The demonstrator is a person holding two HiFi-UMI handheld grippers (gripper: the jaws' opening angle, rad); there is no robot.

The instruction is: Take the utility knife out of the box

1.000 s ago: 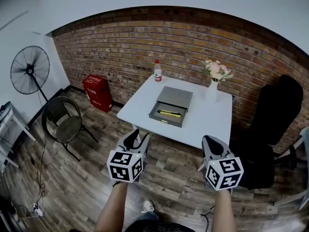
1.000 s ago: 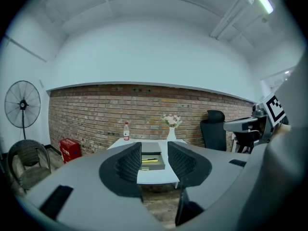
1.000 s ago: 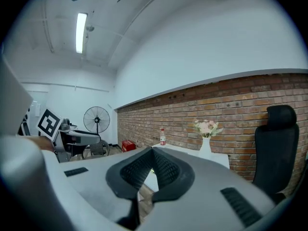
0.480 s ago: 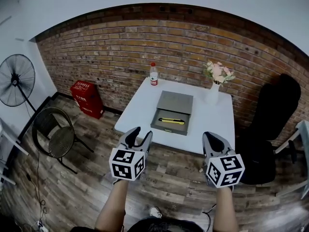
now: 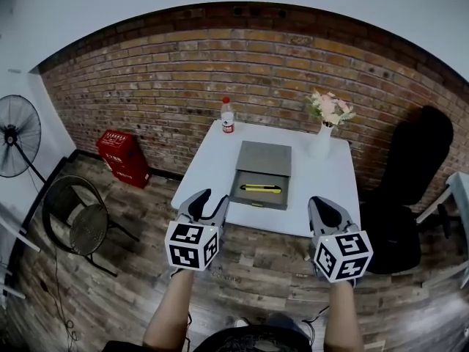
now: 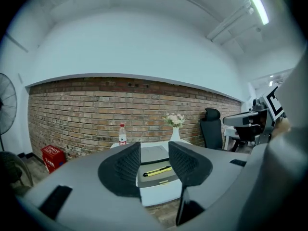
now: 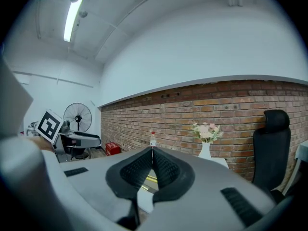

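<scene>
A yellow utility knife (image 5: pixel 260 188) lies in the open tray of a grey box (image 5: pixel 264 158) on a white table (image 5: pixel 209 169). Both grippers hover over the wooden floor, short of the table's near edge. My left gripper (image 5: pixel 207 199) is open with nothing between its jaws; in the left gripper view (image 6: pixel 154 149) the knife (image 6: pixel 157 171) and box (image 6: pixel 155 154) show through the gap, well ahead. My right gripper (image 5: pixel 323 204) is shut and empty, its tips meeting in the right gripper view (image 7: pixel 152 151).
On the table's far edge stand a water bottle (image 5: pixel 227 116) and a white vase of flowers (image 5: pixel 322 129). A black office chair (image 5: pixel 410 189) is right of the table. A red crate (image 5: pixel 121 157), a round chair (image 5: pixel 77 224) and a fan (image 5: pixel 15 134) stand at the left.
Both grippers have come nearer to the table. The table and box look larger and more central, while the fan and round chair have slid toward the left edge.
</scene>
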